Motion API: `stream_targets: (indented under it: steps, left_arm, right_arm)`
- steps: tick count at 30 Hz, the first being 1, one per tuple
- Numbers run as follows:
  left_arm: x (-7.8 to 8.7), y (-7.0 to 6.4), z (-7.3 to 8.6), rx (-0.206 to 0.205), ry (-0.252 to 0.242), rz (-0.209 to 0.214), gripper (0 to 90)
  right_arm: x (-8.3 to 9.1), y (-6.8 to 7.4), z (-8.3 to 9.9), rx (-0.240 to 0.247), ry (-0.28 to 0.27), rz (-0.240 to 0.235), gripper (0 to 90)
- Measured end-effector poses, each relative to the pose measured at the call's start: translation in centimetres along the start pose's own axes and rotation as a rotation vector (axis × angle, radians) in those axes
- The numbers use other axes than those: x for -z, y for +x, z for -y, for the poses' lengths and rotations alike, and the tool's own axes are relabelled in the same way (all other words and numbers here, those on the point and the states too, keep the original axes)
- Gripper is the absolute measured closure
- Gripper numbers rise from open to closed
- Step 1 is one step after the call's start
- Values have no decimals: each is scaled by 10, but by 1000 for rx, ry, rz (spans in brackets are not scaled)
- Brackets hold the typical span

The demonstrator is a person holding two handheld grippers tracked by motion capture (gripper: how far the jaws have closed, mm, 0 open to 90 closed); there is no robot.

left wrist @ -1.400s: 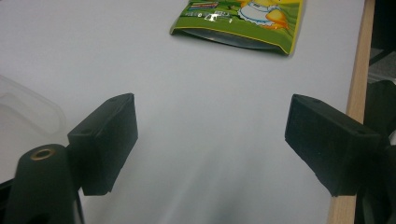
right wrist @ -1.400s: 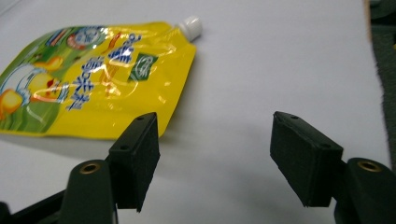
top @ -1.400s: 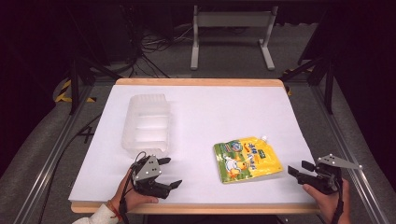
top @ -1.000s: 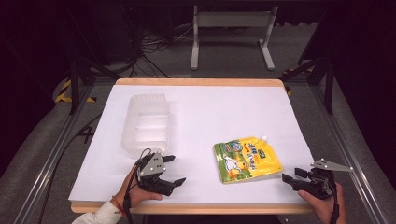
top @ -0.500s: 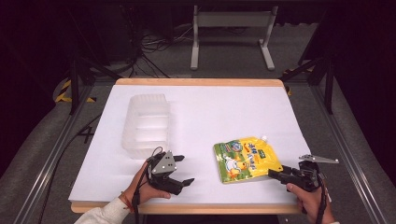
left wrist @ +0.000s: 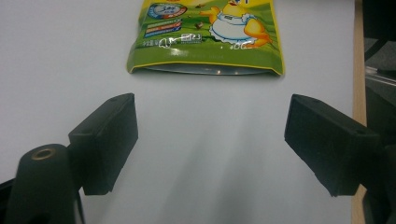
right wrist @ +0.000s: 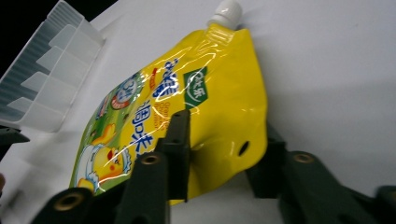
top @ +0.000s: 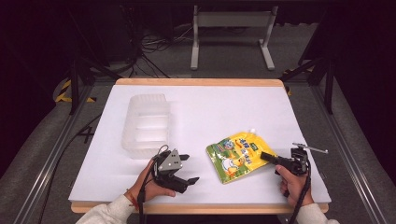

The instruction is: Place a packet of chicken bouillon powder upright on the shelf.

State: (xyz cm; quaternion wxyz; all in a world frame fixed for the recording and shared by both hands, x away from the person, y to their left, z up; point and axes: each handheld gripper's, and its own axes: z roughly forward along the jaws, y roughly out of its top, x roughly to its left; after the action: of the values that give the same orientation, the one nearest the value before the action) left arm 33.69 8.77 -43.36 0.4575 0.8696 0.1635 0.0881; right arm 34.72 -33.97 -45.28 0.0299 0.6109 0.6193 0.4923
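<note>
The right gripper [top: 267, 156] has its jaws set around the edge of the yellow and green pouch [top: 236, 156]: in the right gripper view one jaw lies over the printed face of the pouch [right wrist: 187, 107] and the other sits behind its far edge, beside a small punched hole, so the foil is grasped between them. The pouch's white cap [right wrist: 227, 10] points away from these jaws, up the table, and the duck picture on the pack lies off to the left of the near jaw. Beyond the pouch, further to the left of the jaws, stands the clear plastic tray [right wrist: 44, 74] with its ribbed walls and dividers.

The left gripper [top: 187, 169] is spread wide and holds nothing. In the left gripper view its two black jaws stand well apart with bare white table [left wrist: 196, 154] between them, and the green bottom edge of the pouch [left wrist: 205, 42] lies straight ahead of the gap, near but not touching either jaw. In the high view the tray [top: 145, 123] sits just behind and to the left of this gripper, and the pouch lies flat on the table between the two grippers, nearer the right one. A hand [top: 292, 184] holds the right gripper from below.
</note>
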Motion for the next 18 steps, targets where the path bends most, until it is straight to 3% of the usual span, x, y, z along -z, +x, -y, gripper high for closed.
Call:
stream_targets:
  steps: [4, 5, 11, 18]
  left_arm:
    - [-1, 1, -1, 1, 4, -1, 180]
    - [-1, 2, -2, 6, -1, 2, 180]
    - [-2, 6, -7, 19, -15, 5, 170]
    - [-7, 11, -11, 35, -8, 9, 167]
  right_arm:
    - [1, 8, -6, 55, -35, -5, 890]
    - [1, 8, -6, 55, -35, -5, 890]
    - [13, 34, -17, 192, -104, -58, 900]
    - [26, 83, -30, 391, -154, -158, 900]
